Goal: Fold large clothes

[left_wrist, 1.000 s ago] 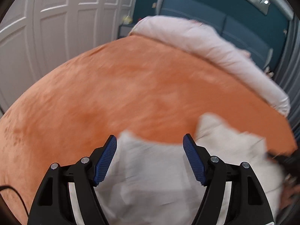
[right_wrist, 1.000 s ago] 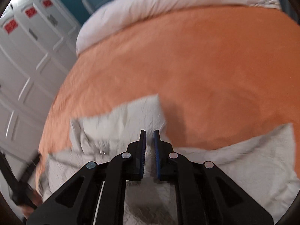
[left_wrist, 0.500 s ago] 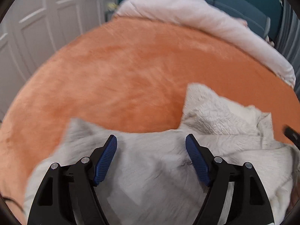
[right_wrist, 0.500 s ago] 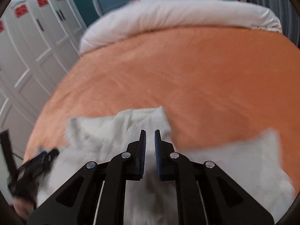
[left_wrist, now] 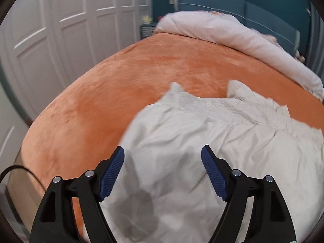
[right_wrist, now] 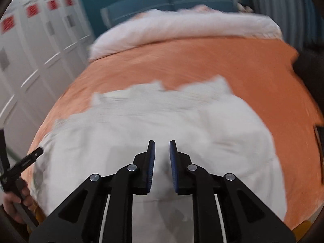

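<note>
The step looked like a release between folds: the left hand-held gripper (left_wrist: 163,174) hung with its jaws opening wide and empty above the white garment (left_wrist: 212,141), and the right hand-held gripper (right_wrist: 162,165), jaws narrowly parted and opening, gripped nothing visible. The garment lay rumpled on the orange bed cover (left_wrist: 121,85) just ahead of and beneath both, smooth creased cloth nearby, fleecy pile at the far edge. Next, each would probably need a fresh edge or corner to pinch, spread flat first.
</note>
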